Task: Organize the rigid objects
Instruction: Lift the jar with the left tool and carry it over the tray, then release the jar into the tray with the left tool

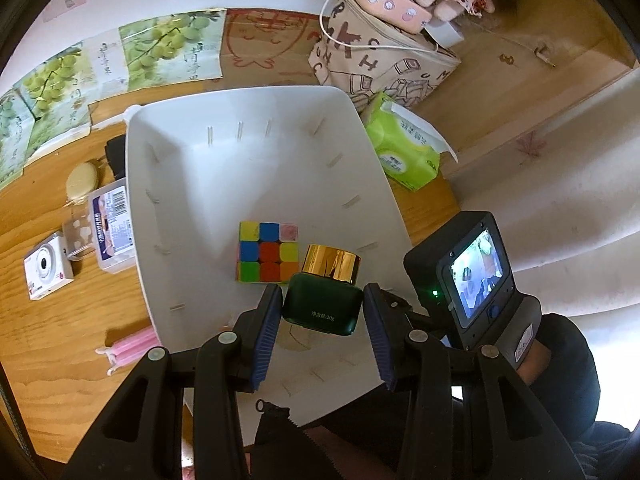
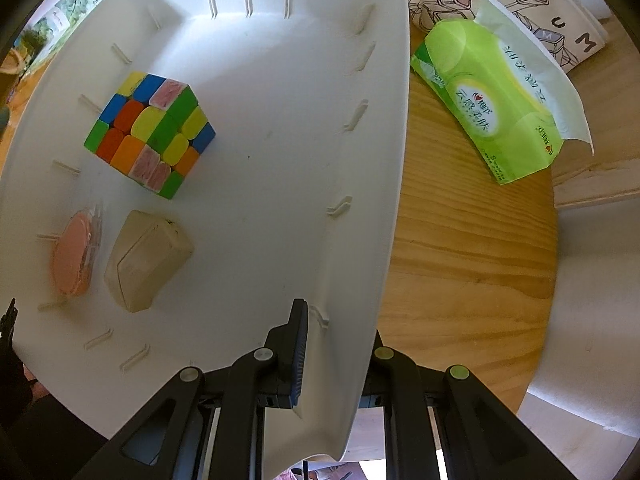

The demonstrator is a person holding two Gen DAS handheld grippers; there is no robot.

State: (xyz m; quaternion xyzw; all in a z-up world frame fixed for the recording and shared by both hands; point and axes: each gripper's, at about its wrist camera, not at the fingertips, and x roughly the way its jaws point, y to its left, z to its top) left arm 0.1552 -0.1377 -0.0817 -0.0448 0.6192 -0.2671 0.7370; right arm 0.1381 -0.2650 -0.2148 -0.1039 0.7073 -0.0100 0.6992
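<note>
A white bin (image 1: 256, 152) stands on a wooden table. In it lie a colourful puzzle cube (image 1: 268, 252), and in the right wrist view also a beige block (image 2: 146, 258) and a pink round case (image 2: 74, 256). My left gripper (image 1: 322, 312) is over the bin with its fingers on both sides of a dark green jar with a gold lid (image 1: 324, 296); thin gaps show at the pads. My right gripper (image 2: 340, 344) is shut on the bin's right wall (image 2: 360, 320), one finger inside and one outside.
Left of the bin on the table lie a clear labelled box (image 1: 112, 228), a small white camera (image 1: 46, 266), a round yellow case (image 1: 82, 178) and pink candles (image 1: 128, 346). A green tissue pack (image 1: 404, 148) and a printed bag (image 1: 380, 56) stand to the right.
</note>
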